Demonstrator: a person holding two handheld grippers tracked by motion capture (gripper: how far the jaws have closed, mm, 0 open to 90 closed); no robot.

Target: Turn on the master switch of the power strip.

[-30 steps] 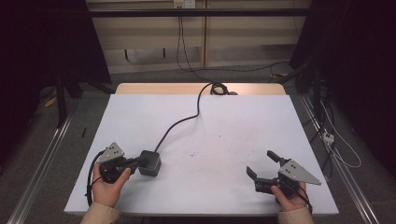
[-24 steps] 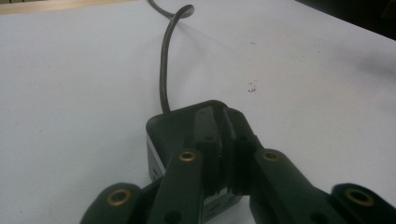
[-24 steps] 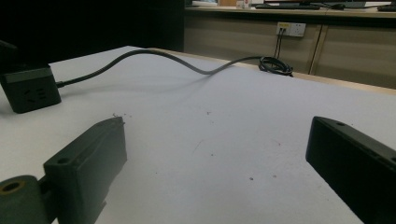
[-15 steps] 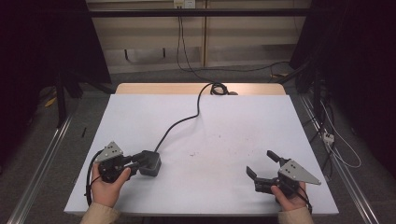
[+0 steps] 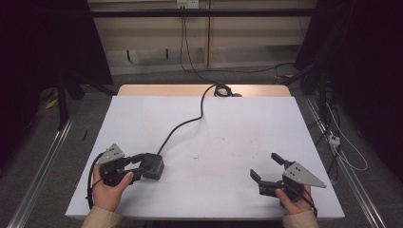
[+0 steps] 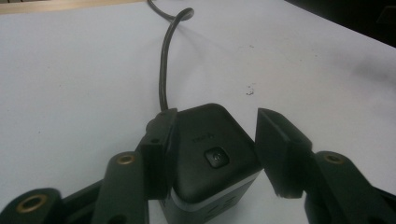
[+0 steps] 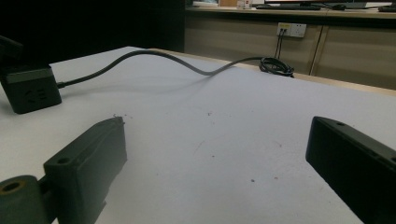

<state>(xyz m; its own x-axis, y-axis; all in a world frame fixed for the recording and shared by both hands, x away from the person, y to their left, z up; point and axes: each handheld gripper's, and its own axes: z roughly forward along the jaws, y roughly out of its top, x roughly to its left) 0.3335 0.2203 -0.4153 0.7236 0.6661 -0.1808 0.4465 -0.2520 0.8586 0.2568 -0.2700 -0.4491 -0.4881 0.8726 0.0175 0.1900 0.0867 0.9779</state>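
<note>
Left gripper [image 6: 212, 156] is straddling the power cube [image 6: 210, 149] at the table's [image 5: 228, 123] near-left, jaws apart, one touching. Looks like grasp step; next needs closing squarely. Right gripper [image 5: 267, 167] is idling wide apart.

Small dark-grey cube-shaped power adapter [image 5: 152, 166] with rounded corners sits on the white-topped table [image 5: 237, 128], near its front-left area. In the left gripper view, the adapter's [image 6: 212, 154] top face carries a small square button or emblem [image 6: 216, 157] and faint lettering, too blurred to read. A pale band runs around the body below the top cap. Side face seen in the right gripper view [image 7: 30, 89] shows a faint marking, possibly a logo.

Thick black power cord [image 5: 187, 121] leaves the adapter's far side, curves across the table toward the far edge, and ends in a coiled loop [image 5: 221, 89] there. Part of the cord arches clear of the table surface [image 7: 163, 58].
</note>
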